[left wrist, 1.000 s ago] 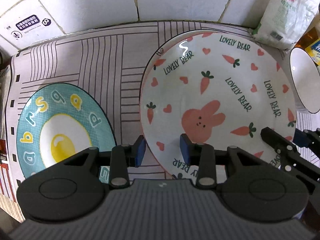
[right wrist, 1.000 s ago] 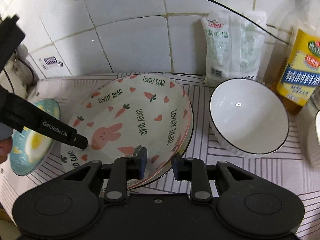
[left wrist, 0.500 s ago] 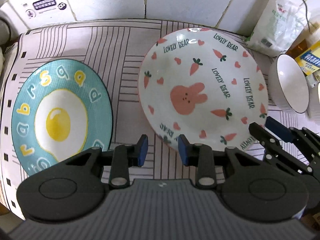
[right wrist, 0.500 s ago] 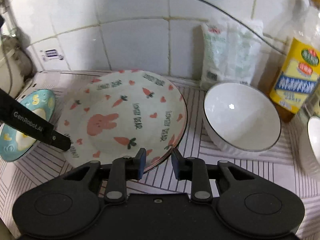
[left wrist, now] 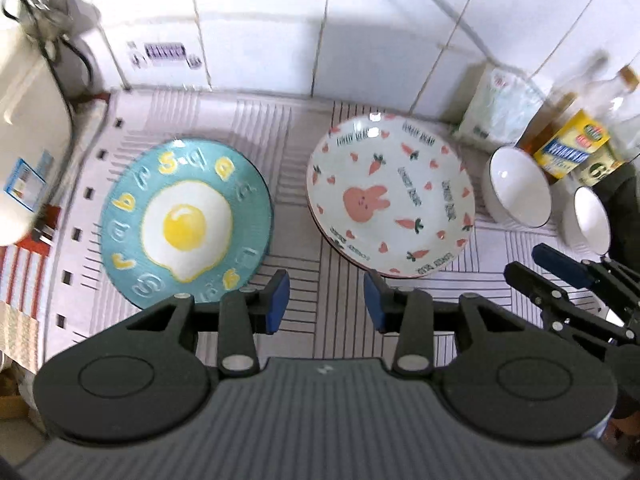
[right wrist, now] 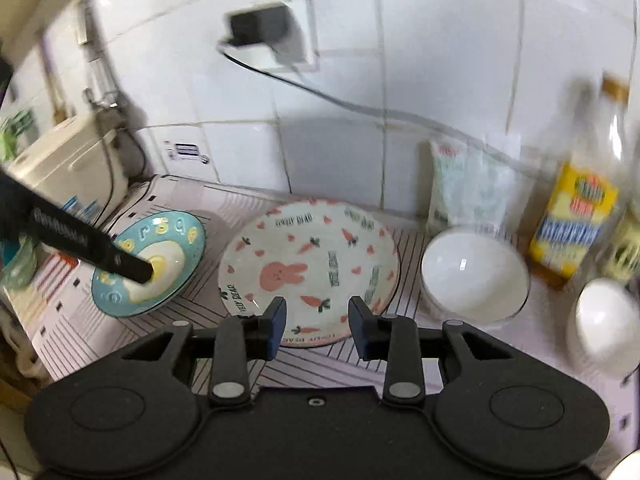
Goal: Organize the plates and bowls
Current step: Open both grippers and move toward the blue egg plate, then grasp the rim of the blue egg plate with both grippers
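A teal fried-egg plate [left wrist: 186, 222] lies on the left of the striped mat [left wrist: 296, 152]. A white rabbit-and-carrot plate [left wrist: 390, 196] sits to its right on top of another plate. Two white bowls [left wrist: 516, 192] [left wrist: 588, 220] stand further right. My left gripper [left wrist: 324, 296] is open and empty, raised above the gap between the two plates. My right gripper [right wrist: 316, 326] is open and empty, above the near rim of the rabbit plate [right wrist: 308, 268]. The egg plate [right wrist: 152, 260] and the larger bowl [right wrist: 474, 276] also show in the right wrist view.
A white appliance [left wrist: 24, 152] stands at the far left. A white bag [left wrist: 496, 104] and oil bottles [left wrist: 576, 140] stand against the tiled wall at the back right. A plug and cable [right wrist: 264, 36] hang on the wall.
Both grippers have pulled up and back from the rabbit plate, which now rests on the mat. The plates look smaller and more of the wall shows.
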Demonstrator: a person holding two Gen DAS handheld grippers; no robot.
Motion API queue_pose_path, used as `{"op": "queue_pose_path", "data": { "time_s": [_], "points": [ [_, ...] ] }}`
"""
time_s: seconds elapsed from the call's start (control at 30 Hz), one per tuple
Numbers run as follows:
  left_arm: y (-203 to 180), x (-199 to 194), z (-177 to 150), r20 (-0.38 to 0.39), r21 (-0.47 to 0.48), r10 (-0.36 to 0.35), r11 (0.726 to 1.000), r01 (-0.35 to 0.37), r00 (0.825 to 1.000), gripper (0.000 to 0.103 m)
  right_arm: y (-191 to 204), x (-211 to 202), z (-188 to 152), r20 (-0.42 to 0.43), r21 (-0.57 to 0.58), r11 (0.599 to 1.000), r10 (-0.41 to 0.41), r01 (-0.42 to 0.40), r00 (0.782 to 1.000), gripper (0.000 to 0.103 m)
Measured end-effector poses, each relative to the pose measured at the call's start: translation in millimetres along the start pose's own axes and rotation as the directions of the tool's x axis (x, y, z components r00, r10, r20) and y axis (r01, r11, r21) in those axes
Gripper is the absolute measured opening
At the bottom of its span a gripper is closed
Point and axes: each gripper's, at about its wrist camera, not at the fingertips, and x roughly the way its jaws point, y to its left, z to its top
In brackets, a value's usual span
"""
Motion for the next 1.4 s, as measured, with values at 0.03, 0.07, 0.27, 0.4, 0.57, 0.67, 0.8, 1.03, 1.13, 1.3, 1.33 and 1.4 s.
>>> {"op": "queue_pose_path", "data": {
  "time_s": [0.03,0.07,0.27,0.4,0.57,0.67,0.8,1.03,1.13,1.3,1.33,1.4],
  "points": [
    [1.8,-5.4,-2.3,0.012,0.000,0.006,1.000,-0.006,1.000,0.040,3.3,-5.4,0.6,0.008,-0.019,1.000,0.005,-0.005,1.000,0.039],
    [5.4,-13.2,-5.1,0.018,-0.003,0.007,1.000,-0.007,1.000,0.040,6.1,-9.4,1.2,0.011,-0.028,1.000,0.011,-0.011,1.000,0.039],
    [19.6,-53.0,-24.5,0.061,0.051,-0.020,0.999,0.017,0.998,0.044,26.7,-47.4,6.0,0.070,-0.077,0.996,0.043,-0.038,0.997,0.053],
    [38.4,-76.0,-37.0,0.100,0.099,-0.075,0.993,0.065,0.992,0.048,45.7,-68.4,9.0,0.085,-0.086,0.993,0.092,-0.085,0.992,0.067],
    [71.1,-88.0,-38.3,0.130,0.146,-0.062,0.988,0.043,0.990,0.050,78.7,-74.6,13.7,0.081,-0.094,0.994,0.060,-0.053,0.995,0.073],
    [95.6,-88.2,-37.1,0.133,0.165,-0.054,0.986,0.032,0.990,0.057,100.5,-71.3,15.0,0.071,-0.105,0.992,0.071,-0.063,0.995,0.081],
    [130.4,-76.9,-32.7,0.112,0.179,-0.045,0.983,0.025,0.993,0.062,130.0,-55.9,15.2,0.067,-0.087,0.993,0.090,-0.084,0.994,0.089],
    [183.2,-51.5,-27.5,0.081,0.223,-0.072,0.973,0.052,0.994,0.080,182.9,-20.6,10.7,0.121,-0.085,0.993,0.091,-0.080,0.989,0.090],
    [197.9,-35.5,-24.4,0.061,0.244,-0.074,0.968,0.057,0.995,0.082,196.3,-6.4,7.1,0.181,-0.118,0.992,0.060,-0.038,0.982,0.091],
    [211.6,-7.9,-20.2,0.077,0.289,-0.081,0.956,0.055,0.994,0.085,193.6,32.5,9.5,0.139,-0.030,0.999,0.034,-0.030,0.990,0.091],
    [213.7,-1.7,-19.3,0.076,0.292,-0.080,0.955,0.054,0.994,0.085,191.6,41.4,9.2,0.124,-0.006,1.000,0.030,-0.030,0.992,0.091],
    [218.6,12.1,-16.5,0.066,0.284,-0.091,0.956,0.069,0.994,0.083,186.5,61.0,7.1,0.093,0.047,0.999,0.018,-0.022,0.996,0.090]
  ]
}}
